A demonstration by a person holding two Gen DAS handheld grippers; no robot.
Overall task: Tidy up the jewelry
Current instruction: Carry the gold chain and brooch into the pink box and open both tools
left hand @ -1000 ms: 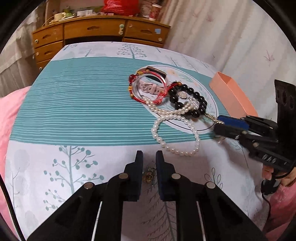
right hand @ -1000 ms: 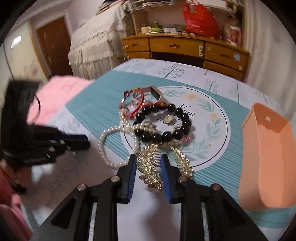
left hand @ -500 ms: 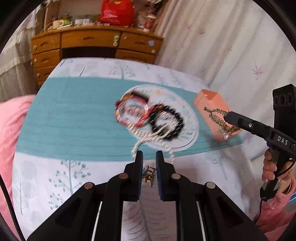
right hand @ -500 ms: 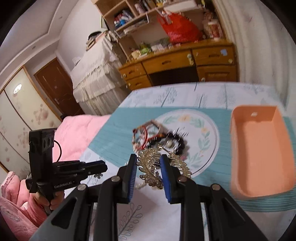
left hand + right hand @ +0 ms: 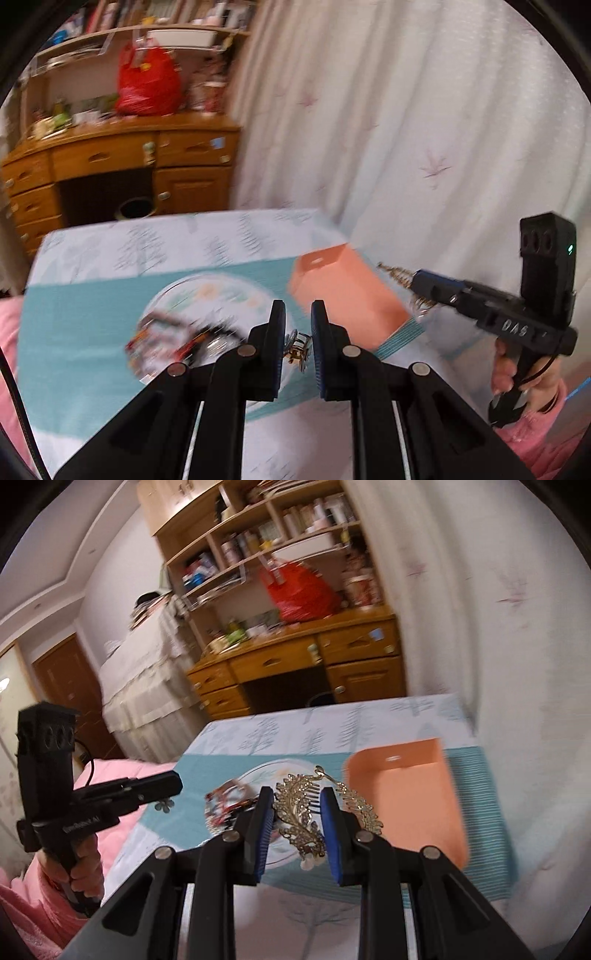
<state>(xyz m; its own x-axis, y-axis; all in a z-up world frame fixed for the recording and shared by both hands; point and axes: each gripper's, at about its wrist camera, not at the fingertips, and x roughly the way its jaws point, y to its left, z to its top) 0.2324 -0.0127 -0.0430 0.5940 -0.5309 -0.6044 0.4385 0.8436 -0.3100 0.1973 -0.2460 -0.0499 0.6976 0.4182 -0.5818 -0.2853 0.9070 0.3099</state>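
Between the fingers of the right gripper [image 5: 297, 808], clamped on its middle above the counter [image 5: 236, 746] beside the orange box [image 5: 417, 797], the gold leaf hair comb [image 5: 301, 812] appears light, rigid and snag-prone, while the left gripper [image 5: 297, 332] pinches a small gold clip [image 5: 297, 349].

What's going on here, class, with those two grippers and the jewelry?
A person is sorting jewelry with two handheld grippers. The right gripper holds a gold leaf hair comb lifted near the orange box. The left gripper pinches a small gold clip. Other pieces lie heaped on the tablecloth.
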